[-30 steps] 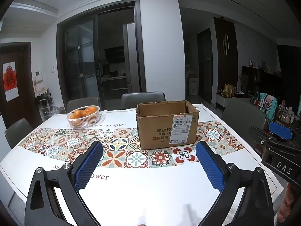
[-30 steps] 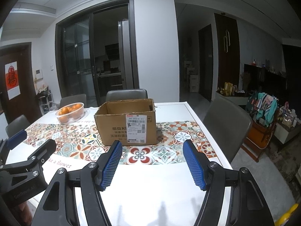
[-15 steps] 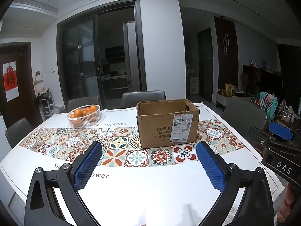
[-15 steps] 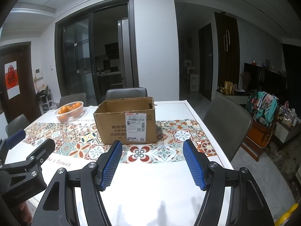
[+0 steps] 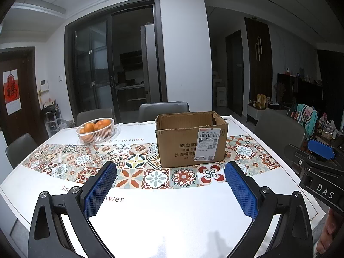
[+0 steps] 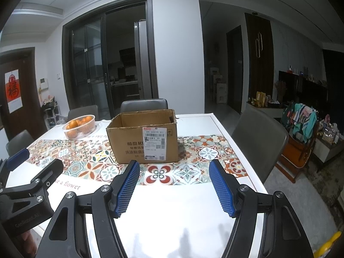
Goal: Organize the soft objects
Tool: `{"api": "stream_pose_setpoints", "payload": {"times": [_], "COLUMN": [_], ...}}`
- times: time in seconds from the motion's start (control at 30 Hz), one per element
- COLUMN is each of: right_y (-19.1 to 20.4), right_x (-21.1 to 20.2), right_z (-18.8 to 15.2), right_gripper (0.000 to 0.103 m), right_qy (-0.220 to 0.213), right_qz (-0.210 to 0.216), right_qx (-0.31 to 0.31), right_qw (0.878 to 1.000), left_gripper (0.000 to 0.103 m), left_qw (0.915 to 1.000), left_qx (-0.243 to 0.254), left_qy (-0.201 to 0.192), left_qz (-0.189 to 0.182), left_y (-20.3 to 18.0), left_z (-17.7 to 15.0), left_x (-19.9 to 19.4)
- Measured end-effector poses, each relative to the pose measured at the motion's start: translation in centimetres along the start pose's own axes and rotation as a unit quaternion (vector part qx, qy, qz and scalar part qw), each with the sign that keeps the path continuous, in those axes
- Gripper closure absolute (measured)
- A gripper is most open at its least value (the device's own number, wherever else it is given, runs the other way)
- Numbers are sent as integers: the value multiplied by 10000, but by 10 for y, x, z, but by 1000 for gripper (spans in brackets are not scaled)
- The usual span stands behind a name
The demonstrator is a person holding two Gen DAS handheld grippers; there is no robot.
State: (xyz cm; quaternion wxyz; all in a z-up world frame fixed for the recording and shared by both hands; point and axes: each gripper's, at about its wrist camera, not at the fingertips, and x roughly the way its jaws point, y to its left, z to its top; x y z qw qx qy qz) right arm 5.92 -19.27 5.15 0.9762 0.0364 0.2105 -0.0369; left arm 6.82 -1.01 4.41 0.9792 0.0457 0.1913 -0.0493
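An open brown cardboard box (image 5: pixel 191 138) (image 6: pixel 144 136) with a white shipping label stands on the tiled runner of the white table (image 5: pixel 172 210). Its inside is mostly hidden from here. My left gripper (image 5: pixel 169 172) hovers open over the near white part of the table, short of the box, nothing between its blue pads. My right gripper (image 6: pixel 174 167) is also open and empty, just in front of the box. No soft object shows on the table. Each gripper appears at the edge of the other's view.
A white basket of oranges (image 5: pixel 95 130) (image 6: pixel 79 125) sits at the far left of the table. Grey chairs (image 6: pixel 258 142) stand around it. A chair heaped with colourful clothes (image 6: pixel 301 122) is off to the right, past the table edge.
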Motion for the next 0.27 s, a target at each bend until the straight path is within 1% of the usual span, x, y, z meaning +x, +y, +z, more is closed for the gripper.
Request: {"api": "stream_pose_setpoints", "payload": {"times": [0.27], "right_y": [0], "right_x": [1], "right_z": [-1], "right_gripper": [35], "right_qy": [5], "right_qz": [4], "right_qx": [0], "right_qw": [10000], "left_gripper": [0], "left_qw": [10000], "left_qx": [-18], "left_qy": [37], "left_qz": [-18], "left_y": [1], "left_z": [-3], "left_x": [3]}}
